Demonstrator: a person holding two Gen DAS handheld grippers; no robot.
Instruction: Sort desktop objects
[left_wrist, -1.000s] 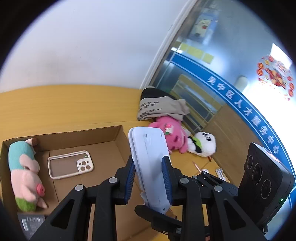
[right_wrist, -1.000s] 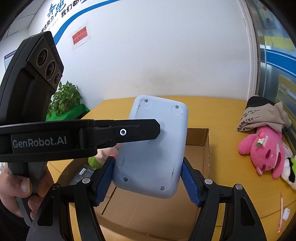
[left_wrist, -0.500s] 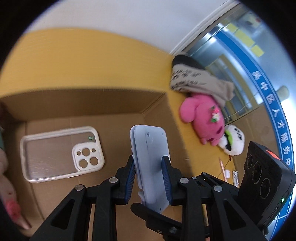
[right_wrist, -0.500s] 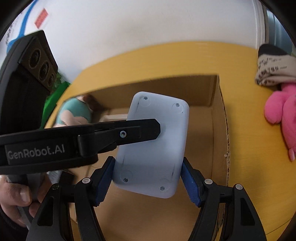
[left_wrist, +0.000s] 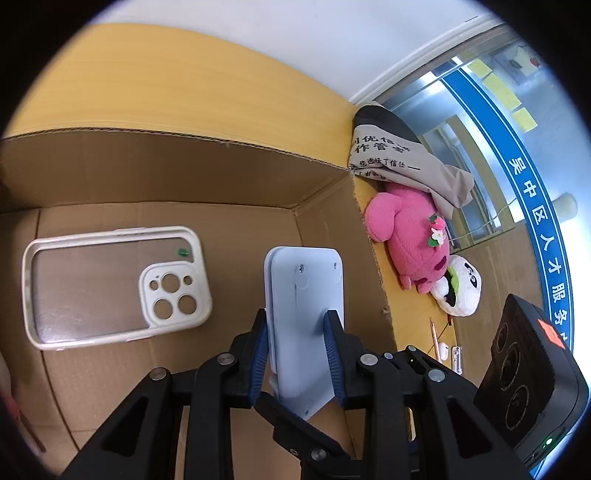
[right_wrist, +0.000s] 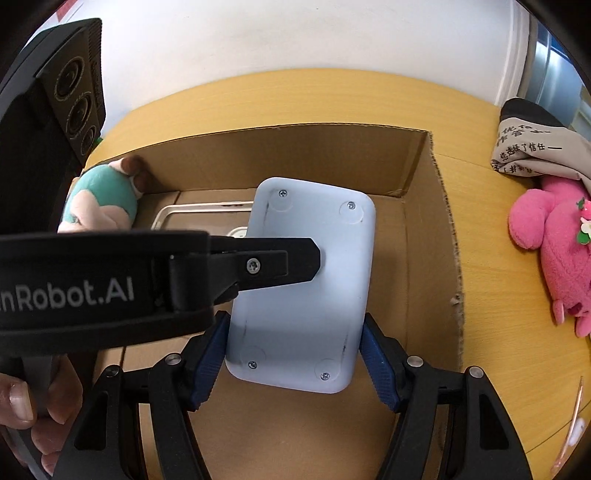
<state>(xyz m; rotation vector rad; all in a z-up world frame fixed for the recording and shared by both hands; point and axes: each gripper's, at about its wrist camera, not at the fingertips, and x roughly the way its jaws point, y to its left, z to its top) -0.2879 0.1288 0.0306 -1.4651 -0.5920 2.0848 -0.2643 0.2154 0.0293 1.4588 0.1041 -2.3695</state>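
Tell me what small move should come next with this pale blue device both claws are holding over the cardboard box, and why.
Probably ease it down onto the bare cardboard floor, then let go. Both the left claw and right claw grip the pale blue device inside the cardboard box. The open floor under it lies right of the phone case, so it should land without touching the case.

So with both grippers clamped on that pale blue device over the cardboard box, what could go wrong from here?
1. The pale blue device is gripped by the left gripper and the right gripper at once; uneven release could twist or drop it.
2. The phone case lies on the box floor just beside it, so the device may land on it.
3. The cardboard box wall is close on the right; the device might clip it.
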